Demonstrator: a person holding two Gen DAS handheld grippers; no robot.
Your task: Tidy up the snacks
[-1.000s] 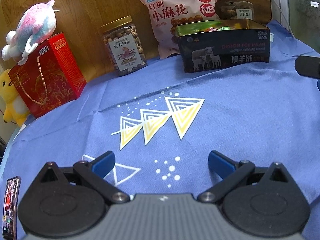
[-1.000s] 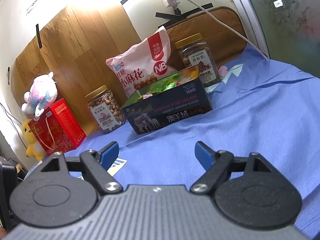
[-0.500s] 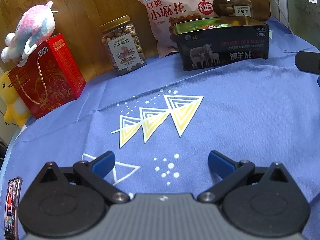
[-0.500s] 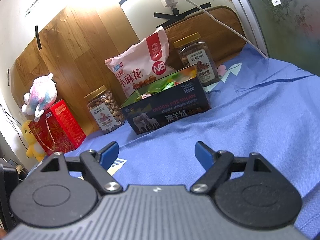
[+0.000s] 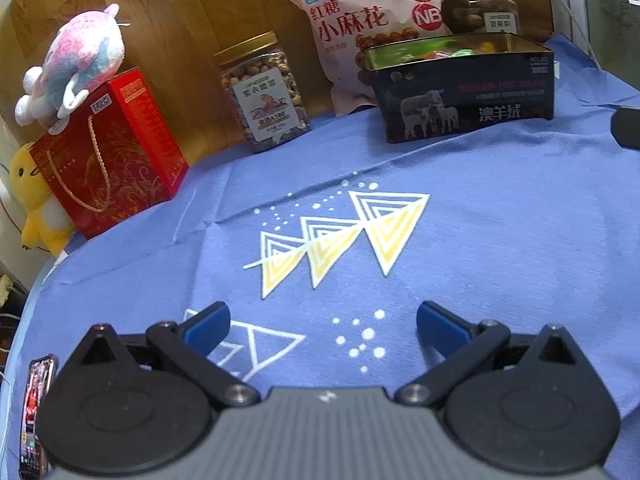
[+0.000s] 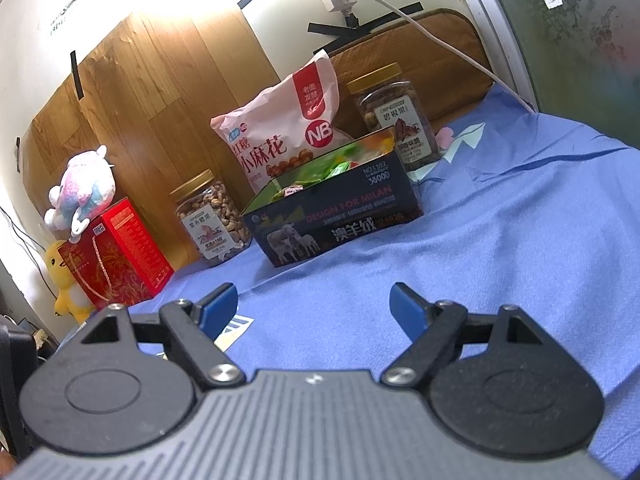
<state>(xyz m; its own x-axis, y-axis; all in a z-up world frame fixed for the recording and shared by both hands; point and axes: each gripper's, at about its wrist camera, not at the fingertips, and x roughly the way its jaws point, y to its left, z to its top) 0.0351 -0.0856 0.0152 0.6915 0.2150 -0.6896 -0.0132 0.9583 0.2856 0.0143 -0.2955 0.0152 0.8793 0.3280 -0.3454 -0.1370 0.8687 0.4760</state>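
A dark tin box [image 5: 464, 92] [image 6: 336, 220] with sheep printed on it stands open at the back of the blue cloth, with several small wrapped snacks inside. Behind it leans a pink snack bag [image 5: 372, 28] [image 6: 288, 132]. A gold-lidded nut jar [image 5: 264, 92] [image 6: 210, 220] stands left of the tin and a second jar [image 5: 484, 10] [image 6: 394, 116] behind its right end. My left gripper [image 5: 323, 326] is open and empty over the cloth's front. My right gripper [image 6: 314, 306] is also open and empty, well short of the tin.
A red gift box [image 5: 108, 152] [image 6: 114, 256] with a pink plush [image 5: 76, 60] on top and a yellow plush [image 5: 34, 200] beside it stands at the left. A phone [image 5: 34, 412] lies at the front left edge. A wooden board [image 6: 152, 92] backs the snacks.
Both grippers have eased back and slightly lower, so the snacks sit a little farther off. Both stay open and empty.
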